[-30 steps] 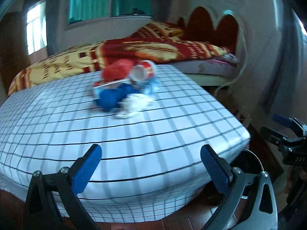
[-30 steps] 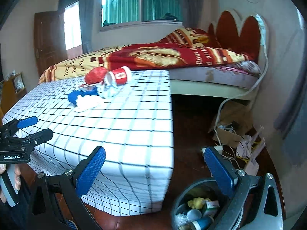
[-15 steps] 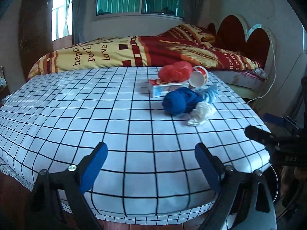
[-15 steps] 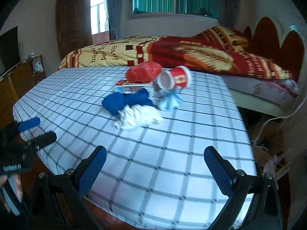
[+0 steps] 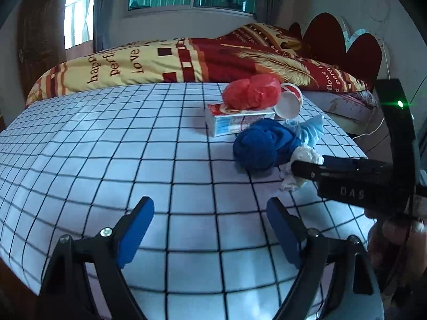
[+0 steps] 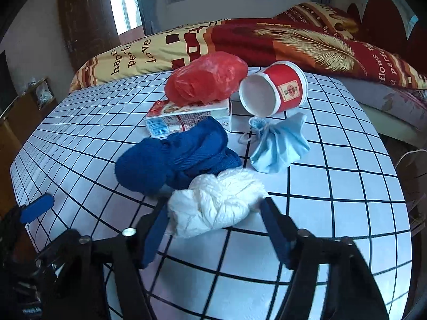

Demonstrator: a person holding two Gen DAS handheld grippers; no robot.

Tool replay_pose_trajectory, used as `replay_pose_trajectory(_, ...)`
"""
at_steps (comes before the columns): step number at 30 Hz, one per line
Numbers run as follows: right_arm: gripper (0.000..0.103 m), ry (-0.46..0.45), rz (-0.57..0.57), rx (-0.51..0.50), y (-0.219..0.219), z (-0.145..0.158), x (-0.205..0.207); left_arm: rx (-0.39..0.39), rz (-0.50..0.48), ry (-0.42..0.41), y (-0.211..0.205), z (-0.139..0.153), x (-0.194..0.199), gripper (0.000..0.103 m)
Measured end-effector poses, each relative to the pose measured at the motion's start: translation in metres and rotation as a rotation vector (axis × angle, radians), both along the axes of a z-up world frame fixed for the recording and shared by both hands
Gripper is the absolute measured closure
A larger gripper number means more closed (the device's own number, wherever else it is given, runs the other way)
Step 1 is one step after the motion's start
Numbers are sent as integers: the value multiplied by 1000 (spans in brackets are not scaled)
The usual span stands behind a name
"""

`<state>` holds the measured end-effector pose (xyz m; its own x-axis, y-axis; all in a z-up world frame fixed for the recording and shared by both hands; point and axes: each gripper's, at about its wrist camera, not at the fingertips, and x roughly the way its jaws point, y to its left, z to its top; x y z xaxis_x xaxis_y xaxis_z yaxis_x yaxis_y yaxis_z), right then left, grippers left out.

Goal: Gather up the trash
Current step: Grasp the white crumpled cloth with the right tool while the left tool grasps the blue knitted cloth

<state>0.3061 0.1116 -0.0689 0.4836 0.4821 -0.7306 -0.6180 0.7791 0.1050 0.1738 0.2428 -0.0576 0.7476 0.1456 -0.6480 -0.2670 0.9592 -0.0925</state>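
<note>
A trash pile lies on the checked table: a red plastic bag on a carton, a tipped red paper cup, a dark blue cloth, a light blue mask and a white crumpled wad. My right gripper straddles the white wad, its jaws closing with the pads at the wad's sides. In the left wrist view it reaches in from the right. My left gripper hovers over bare cloth in front of the pile, jaws closing with nothing between them.
A bed with a red and yellow blanket stands right behind the table. A wooden door and a low cabinet are at the left. A person's hand holds the right gripper's handle.
Both grippers came in over the table toward the pile. The right one swung from the floor bin to straddle the white wad, its jaws narrowing. The left jaws narrowed slightly.
</note>
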Motion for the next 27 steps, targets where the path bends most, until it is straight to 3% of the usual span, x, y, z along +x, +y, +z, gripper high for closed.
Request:
replay_pose_trajectory(2,53,-12,1,-1,-11,1,1,-1,-27,-4,-5,2,15,16)
replay_pose_trajectory(7,55,-54,-62,-31,-54,4,11,0,-89,13,-16,0,52,16)
replay_pose_trajectory(13,55,-32,-79,10,-81,5,32,-3,-133,72,-21,-6,89,30)
replay_pose_trajectory(15,59,-35,-63,20,-83,4,32,-18,-146,108,-21,-11,95,57)
replay_pose_trajectory(18,66,-46,-47,32,-87,7,28,-27,-151,107,-21,-11,93,70)
replay_pose_trajectory(27,72,-84,-44,54,-106,20,9,-15,-186,60,-45,5,58,73)
